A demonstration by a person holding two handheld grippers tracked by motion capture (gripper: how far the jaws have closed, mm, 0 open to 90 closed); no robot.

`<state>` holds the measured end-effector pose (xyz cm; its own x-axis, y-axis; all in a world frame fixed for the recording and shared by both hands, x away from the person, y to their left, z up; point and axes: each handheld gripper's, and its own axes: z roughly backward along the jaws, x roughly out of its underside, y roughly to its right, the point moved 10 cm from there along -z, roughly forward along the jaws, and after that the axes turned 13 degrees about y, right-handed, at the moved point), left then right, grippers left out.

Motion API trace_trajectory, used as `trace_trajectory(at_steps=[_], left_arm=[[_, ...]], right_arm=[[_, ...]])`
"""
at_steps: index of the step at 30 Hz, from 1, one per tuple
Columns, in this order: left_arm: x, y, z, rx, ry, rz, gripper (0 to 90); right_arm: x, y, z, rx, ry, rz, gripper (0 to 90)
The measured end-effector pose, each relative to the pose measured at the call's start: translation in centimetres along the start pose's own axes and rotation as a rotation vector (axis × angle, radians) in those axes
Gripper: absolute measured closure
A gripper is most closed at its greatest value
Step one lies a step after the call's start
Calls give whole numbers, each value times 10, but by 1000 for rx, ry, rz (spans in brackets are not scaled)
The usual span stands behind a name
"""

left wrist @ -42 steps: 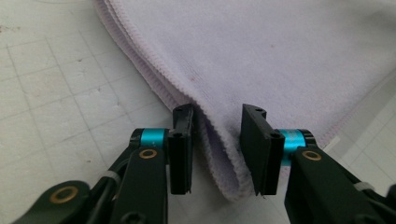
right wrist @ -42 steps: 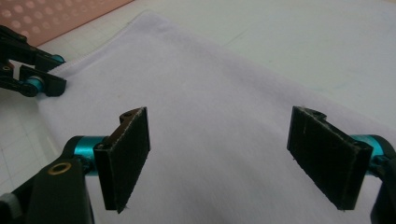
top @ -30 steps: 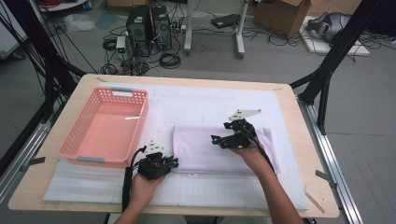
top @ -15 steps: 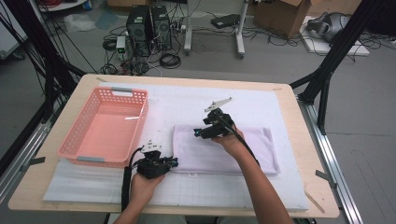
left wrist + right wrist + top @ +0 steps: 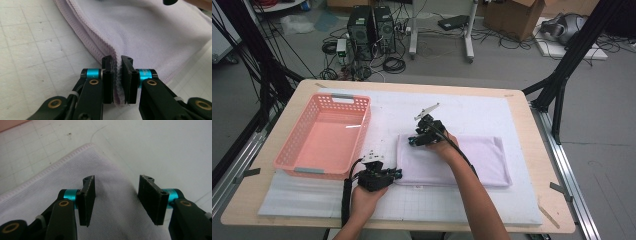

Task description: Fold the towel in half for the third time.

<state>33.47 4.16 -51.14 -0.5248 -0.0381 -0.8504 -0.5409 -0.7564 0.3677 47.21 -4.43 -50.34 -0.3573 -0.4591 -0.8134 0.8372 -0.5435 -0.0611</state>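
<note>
My left gripper (image 5: 117,82) is pinching the lilac towel (image 5: 472,160), lying at the frame's centre, by its lower-left corner; my right gripper (image 5: 116,201) is hovering wide over the upper-left corner. A shallow bite there risks catching only the top layer.

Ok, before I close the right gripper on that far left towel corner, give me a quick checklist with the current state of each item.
1. left gripper holding the towel edge: ok, jaws shut on the folded hem at the near left corner.
2. right gripper open: ok, jaws wide apart.
3. Right gripper over the far left corner: ok, corner lies just ahead of the jaws.
4. Fabric between the right jaws: cannot tell, they seem to hover above the cloth.
5. Towel lying flat and folded on the white mat: ok.
6. pink basket apart from the towel: ok, it sits to the left.
</note>
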Motion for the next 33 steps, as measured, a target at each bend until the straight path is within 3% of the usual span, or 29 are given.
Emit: trace_trajectory(at_steps=[3, 7, 10, 13, 16, 19, 21, 25, 33], left_arm=[[0, 0, 0, 3, 0, 3, 808], [0, -1, 1, 4, -2, 6, 814], [0, -1, 2, 7, -2, 16, 820], [-1, -2, 4, 8, 0, 27, 825], [-2, -1, 9, 9, 5, 38, 829], [-9, 1, 18, 14, 27, 39, 832], [-15, 2, 27, 1, 42, 14, 832], [-29, 4, 40, 2, 84, 10, 832], [-51, 23, 40, 68, 130, 14, 831]], right_arm=[[0, 1, -6, -4, 1, -17, 462], [-8, -2, -14, -16, -32, 10, 506], [-9, -6, -22, -43, -61, 35, 610], [-10, -11, -21, -79, -75, 45, 798], [-13, -15, -19, -81, -73, 67, 841], [-18, -20, -18, -95, -50, 64, 843], [-26, -27, -16, -110, -13, 67, 843], [-41, -36, -12, -126, 53, 80, 843], [-61, -33, 14, -121, 142, 81, 841]])
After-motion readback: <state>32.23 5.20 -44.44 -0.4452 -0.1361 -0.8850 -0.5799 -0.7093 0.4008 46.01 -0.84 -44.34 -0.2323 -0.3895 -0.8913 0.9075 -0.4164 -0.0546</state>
